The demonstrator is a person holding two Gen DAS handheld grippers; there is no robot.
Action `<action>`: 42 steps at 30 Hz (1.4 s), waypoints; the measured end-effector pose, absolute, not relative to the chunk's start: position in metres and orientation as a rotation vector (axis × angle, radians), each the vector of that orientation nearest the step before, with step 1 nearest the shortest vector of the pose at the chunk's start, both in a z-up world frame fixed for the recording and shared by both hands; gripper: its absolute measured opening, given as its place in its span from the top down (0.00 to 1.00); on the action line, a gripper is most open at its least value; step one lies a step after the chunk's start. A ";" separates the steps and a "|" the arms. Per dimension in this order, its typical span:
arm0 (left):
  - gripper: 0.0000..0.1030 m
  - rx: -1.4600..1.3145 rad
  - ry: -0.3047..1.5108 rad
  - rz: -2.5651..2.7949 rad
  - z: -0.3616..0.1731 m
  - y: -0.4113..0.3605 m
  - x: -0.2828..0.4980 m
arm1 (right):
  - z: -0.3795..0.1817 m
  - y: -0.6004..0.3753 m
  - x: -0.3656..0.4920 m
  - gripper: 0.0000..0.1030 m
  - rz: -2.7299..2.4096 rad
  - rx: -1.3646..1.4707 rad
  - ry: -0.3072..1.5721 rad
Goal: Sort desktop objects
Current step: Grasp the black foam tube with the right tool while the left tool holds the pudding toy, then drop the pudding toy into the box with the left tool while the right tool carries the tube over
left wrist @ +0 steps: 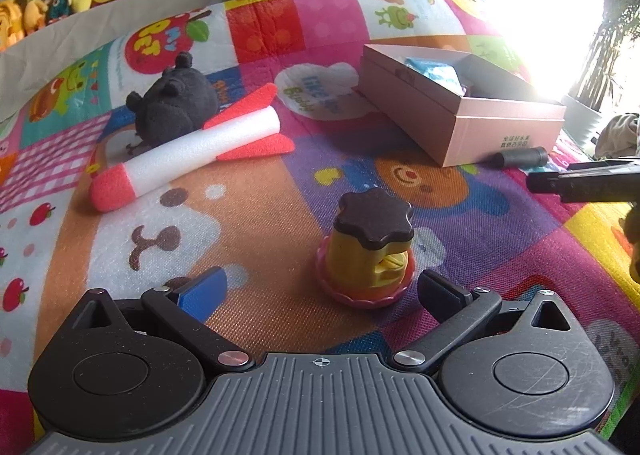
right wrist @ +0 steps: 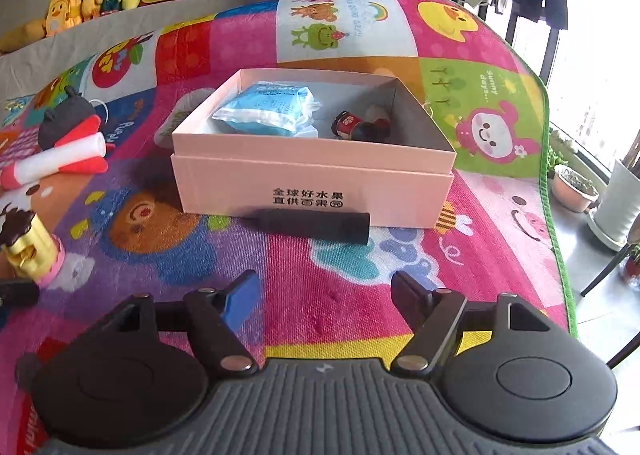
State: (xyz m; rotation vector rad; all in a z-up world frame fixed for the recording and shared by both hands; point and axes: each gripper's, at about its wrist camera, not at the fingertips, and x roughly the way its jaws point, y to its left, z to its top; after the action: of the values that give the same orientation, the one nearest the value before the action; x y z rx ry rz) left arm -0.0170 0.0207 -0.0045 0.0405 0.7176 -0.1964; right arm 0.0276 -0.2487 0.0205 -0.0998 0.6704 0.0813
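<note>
Left gripper (left wrist: 322, 289), right gripper (right wrist: 324, 297): 2 gaping, empty. Centre left on yellow brown-capped toy (left wrist: 370, 251); deliver to pink cardboard box (right wrist: 312, 191).

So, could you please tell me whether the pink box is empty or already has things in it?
Not empty. The pink box is open-topped and holds a blue-and-white packet and a small red and black toy.

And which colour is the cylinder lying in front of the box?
Black. The cylinder shows best in the right wrist view, against the pink box.
</note>
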 end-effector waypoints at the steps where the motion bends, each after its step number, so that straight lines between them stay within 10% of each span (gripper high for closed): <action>1: 0.00 0.042 0.718 -0.196 -0.005 0.021 -0.017 | 0.020 -0.248 0.035 0.28 0.073 -0.085 0.674; 5: 0.00 0.039 0.717 -0.198 -0.005 0.021 -0.017 | 0.013 -0.242 0.069 0.17 0.058 0.008 0.728; 8: 0.00 0.037 0.716 -0.198 -0.005 0.021 -0.017 | 0.012 -0.232 0.075 0.28 0.053 -0.018 0.711; 30: 0.01 0.097 0.705 -0.258 -0.002 -0.006 -0.015 | 0.009 -0.245 -0.032 0.22 0.155 -0.142 0.605; 42: 0.27 0.129 0.716 -0.259 -0.001 -0.015 -0.013 | 0.008 -0.249 -0.031 0.18 0.163 -0.114 0.611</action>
State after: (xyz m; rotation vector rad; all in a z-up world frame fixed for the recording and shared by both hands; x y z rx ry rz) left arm -0.0130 -0.0148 -0.0013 0.1286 0.7157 -0.2587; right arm -0.0313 -0.2485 0.0077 -0.1136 0.6111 0.1627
